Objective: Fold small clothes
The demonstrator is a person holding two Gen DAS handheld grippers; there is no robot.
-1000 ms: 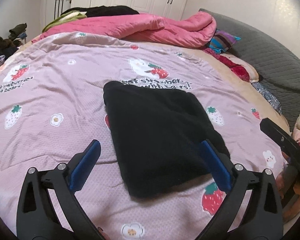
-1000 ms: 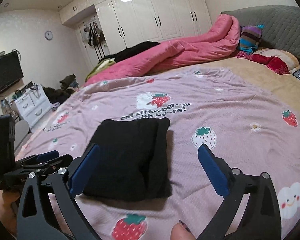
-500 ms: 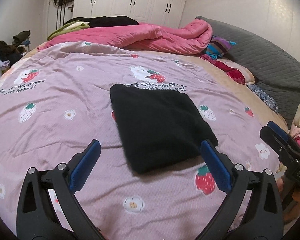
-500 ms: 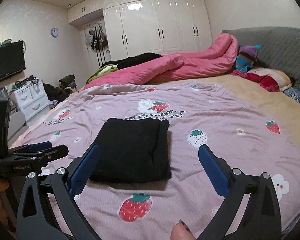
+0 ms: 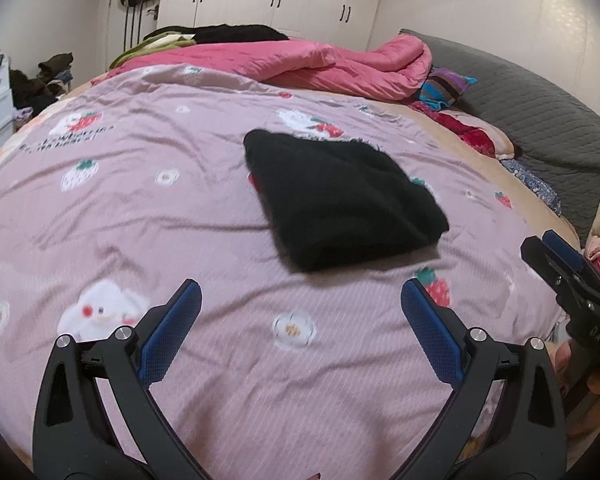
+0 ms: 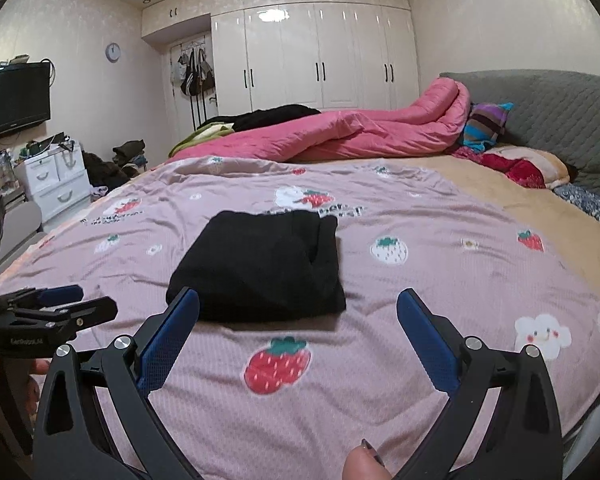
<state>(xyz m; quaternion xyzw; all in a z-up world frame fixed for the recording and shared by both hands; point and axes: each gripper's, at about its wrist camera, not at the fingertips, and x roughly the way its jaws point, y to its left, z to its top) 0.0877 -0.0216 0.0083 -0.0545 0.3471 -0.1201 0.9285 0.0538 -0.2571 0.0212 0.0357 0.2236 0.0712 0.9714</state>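
Observation:
A black garment (image 5: 340, 200) lies folded into a flat rectangle on the pink strawberry-print bedspread (image 5: 140, 208); it also shows in the right wrist view as the black garment (image 6: 264, 264). My left gripper (image 5: 300, 312) hangs open over the bedspread, short of the garment, with nothing between its blue pads. My right gripper (image 6: 298, 320) is open too, just behind the garment's near edge and apart from it. Each gripper appears at the edge of the other's view: the right gripper (image 5: 568, 272) and the left gripper (image 6: 56, 304).
A pink duvet (image 6: 340, 132) is heaped at the far side of the bed, with pillows (image 6: 516, 160) and a grey headboard (image 6: 560, 112) on the right. White wardrobes (image 6: 320, 60) line the back wall. A white drawer unit (image 6: 52, 184) and clothes piles stand on the left.
Both grippers have drawn back and up from the folded garment, which now lies farther off and smaller in both views. Both stayed open.

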